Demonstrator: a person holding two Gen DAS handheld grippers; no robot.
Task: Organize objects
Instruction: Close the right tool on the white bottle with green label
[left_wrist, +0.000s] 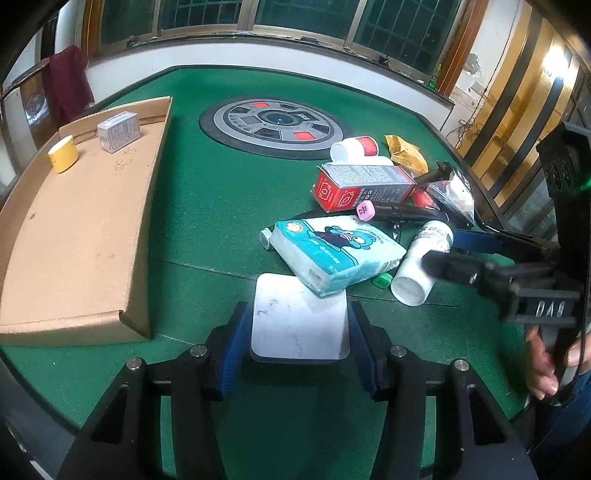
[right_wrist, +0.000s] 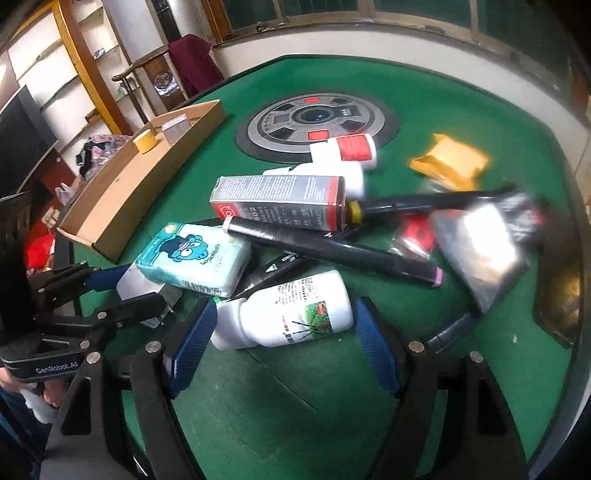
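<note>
On the green worktop (left_wrist: 207, 206) the left gripper (left_wrist: 300, 334) has its jaws set narrow on a flat white box (left_wrist: 299, 321), a blue pad against each of the box's side edges, so the box is gripped. The box's far edge is tucked under a teal tissue pack (left_wrist: 334, 251), which lies tilted across it at the near side of a loose pile. The right gripper (right_wrist: 284, 332) stands with its jaws wide around a white bottle (right_wrist: 295, 306) lying on its side; the left pad looks to be at the cap end and the right pad just beside the base, but whether either pad presses the bottle I cannot tell. In the pile behind lie a red and grey carton (right_wrist: 280, 201), two black markers (right_wrist: 332, 247) crossing one another, a silver pouch (right_wrist: 480, 247), a red-labelled white tub (right_wrist: 347, 147) and a yellow packet (right_wrist: 448, 162), the packet a little apart at the far right. A round grey panel (left_wrist: 275, 123) is set into the middle of the worktop. At the left edge sits a shallow cardboard tray (left_wrist: 140, 236), with a yellow tape roll (left_wrist: 62, 153) and a small grey box (left_wrist: 119, 132) at its far end, near each other but apart. A hand (left_wrist: 543, 360) grips the right gripper's handle at the right of the left wrist view.
</note>
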